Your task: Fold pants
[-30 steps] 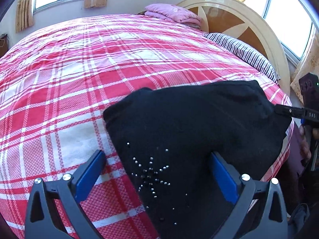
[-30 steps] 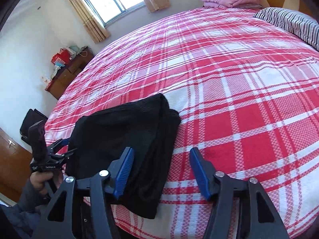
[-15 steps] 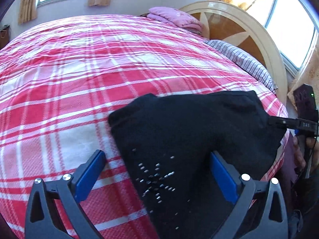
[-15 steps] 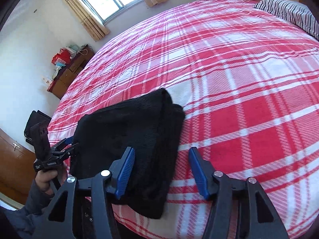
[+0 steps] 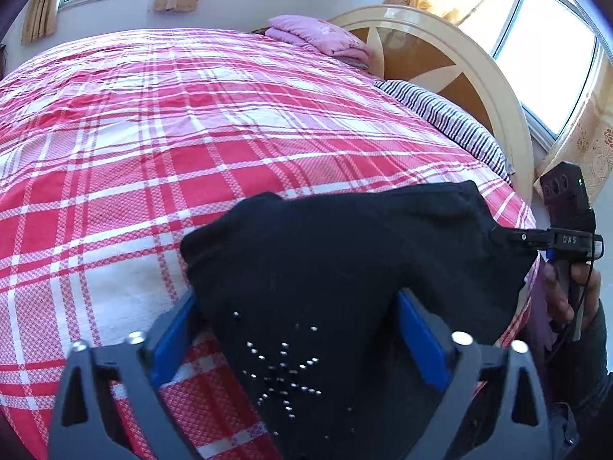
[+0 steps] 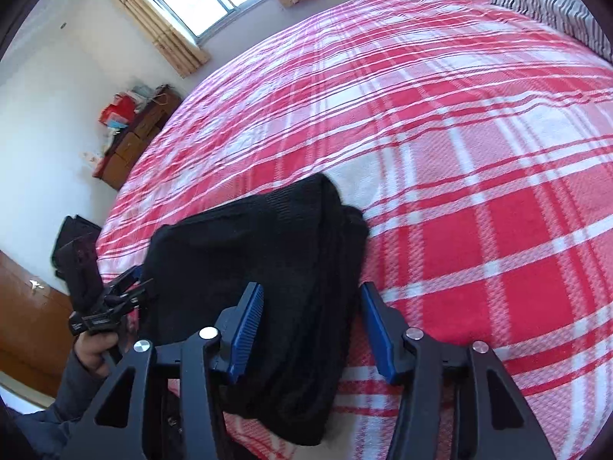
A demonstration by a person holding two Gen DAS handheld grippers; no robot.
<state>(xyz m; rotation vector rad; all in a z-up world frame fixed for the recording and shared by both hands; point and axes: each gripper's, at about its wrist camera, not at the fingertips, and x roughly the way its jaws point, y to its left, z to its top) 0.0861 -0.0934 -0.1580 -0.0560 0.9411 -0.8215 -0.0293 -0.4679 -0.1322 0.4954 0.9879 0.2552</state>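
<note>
Both tools, left (image 5: 295, 339) and right (image 6: 312, 326), have slid closer, open around the folded black pants (image 5: 345, 268), gripping nothing yet.

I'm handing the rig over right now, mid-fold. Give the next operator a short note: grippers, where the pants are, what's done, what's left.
Left gripper: jaws open, set around the near left part of the black pants, not clamped.
Right gripper: jaws open, over the right folded edge of the pants, not clamped.
Pants: lying in a folded bundle at the near edge of the red plaid bed, studded star pattern facing up on the left end.
Done: at least one fold, layers show along the right edge.
Left: probably close both grippers on the near edge and make the next fold; then smooth it flat.
</note>
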